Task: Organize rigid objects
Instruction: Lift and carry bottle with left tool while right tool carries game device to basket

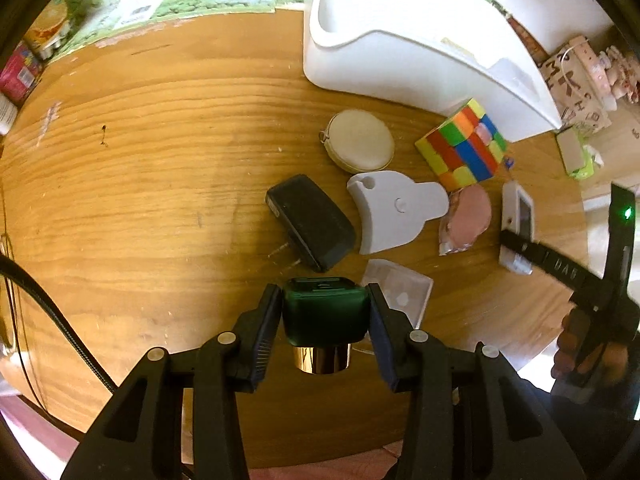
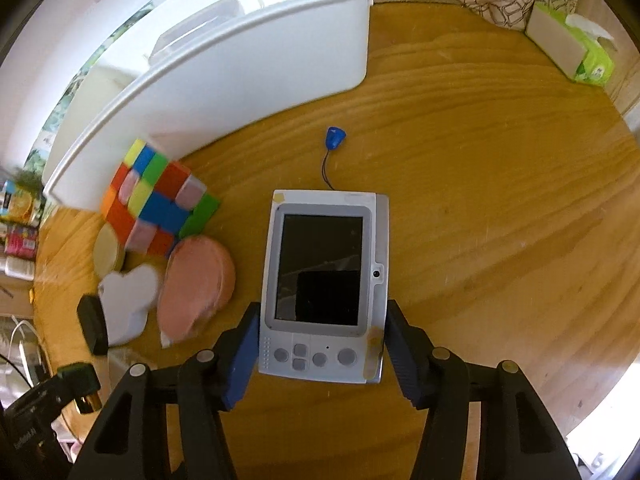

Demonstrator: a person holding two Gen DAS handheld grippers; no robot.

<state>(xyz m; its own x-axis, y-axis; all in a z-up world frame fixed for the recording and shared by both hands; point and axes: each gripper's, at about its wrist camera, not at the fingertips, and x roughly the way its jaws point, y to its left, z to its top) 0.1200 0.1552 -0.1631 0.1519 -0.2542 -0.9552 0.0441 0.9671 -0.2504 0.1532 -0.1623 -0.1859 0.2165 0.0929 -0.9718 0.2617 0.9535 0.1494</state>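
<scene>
My left gripper [image 1: 324, 312] is shut on a dark green bottle [image 1: 325, 312] with a gold cap, held just above the wooden table [image 1: 160, 160]. In the right wrist view my right gripper [image 2: 323, 316] closes on a white handheld device [image 2: 324, 272] with a dark screen; both pads touch its long edges and it lies flat on the table. A white bin [image 1: 400, 40] stands at the back. In front of it lie a colourful puzzle cube [image 1: 464, 144], a round cream case [image 1: 362, 140], a black power adapter [image 1: 310, 220] and a white plastic piece [image 1: 396, 208].
A pink item in a clear wrapper [image 2: 198, 284] lies left of the device. A blue tag on a cord [image 2: 335, 138] trails from the device's top. A clear packet [image 1: 400, 288] is near the bottle. A green tissue pack [image 2: 572, 48] sits far right.
</scene>
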